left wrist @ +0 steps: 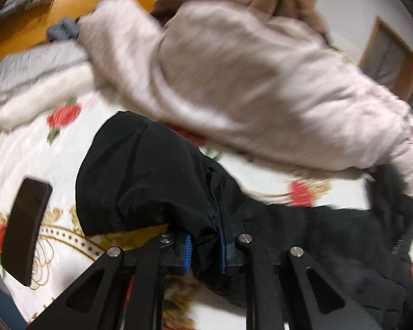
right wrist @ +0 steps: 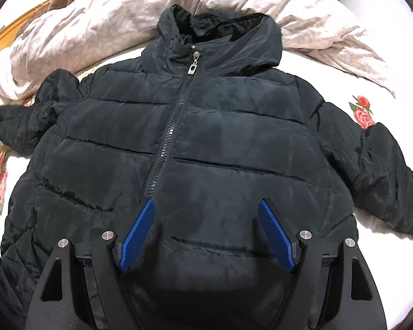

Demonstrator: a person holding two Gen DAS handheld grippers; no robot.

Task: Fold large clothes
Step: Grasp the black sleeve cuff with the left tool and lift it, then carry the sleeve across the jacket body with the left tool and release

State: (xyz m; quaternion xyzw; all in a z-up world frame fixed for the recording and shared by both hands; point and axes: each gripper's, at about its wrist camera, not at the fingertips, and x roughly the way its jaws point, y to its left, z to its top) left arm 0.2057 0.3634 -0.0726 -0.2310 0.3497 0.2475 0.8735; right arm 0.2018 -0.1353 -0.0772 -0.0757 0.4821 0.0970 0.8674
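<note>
The left tongs (left wrist: 205, 250) are seen clamped on the cuff end of a black sleeve (left wrist: 151, 176), with dark fabric bunched between the blue pads (left wrist: 187, 250). The right tongs (right wrist: 206, 236) stand apart and empty, poised over the lower front of the black puffer jacket (right wrist: 206, 143) with nothing between the blue pads (right wrist: 136, 236); whether the tips touch the fabric cannot be told.

The jacket is shown face up on the floral bed sheet (left wrist: 68, 148), zipped to the collar, its hood (right wrist: 220, 35) toward the crumpled beige duvet (right wrist: 82, 33) and both sleeves spread outward. The step in hand is judged to be the first sleeve fold: the sleeve on the left has been gripped but not yet laid over the chest. The next move is judged to call for that cuff to be carried inward across the zipper (right wrist: 173, 126) and released flat, while the body is steadied by the right tongs so that the slippery shell is not dragged along.

Edges and room: the duvet lies just beside the hood and shoulders, so little space is left at the head end. A dark phone-like slab (left wrist: 26, 231) rests on the sheet near the gripped sleeve and should be avoided. The other sleeve (right wrist: 385, 170) reaches toward open white sheet at the right of the right-wrist view. A folded pale stack (left wrist: 41, 82) lies well apart, against the wooden headboard (left wrist: 96, 2).
</note>
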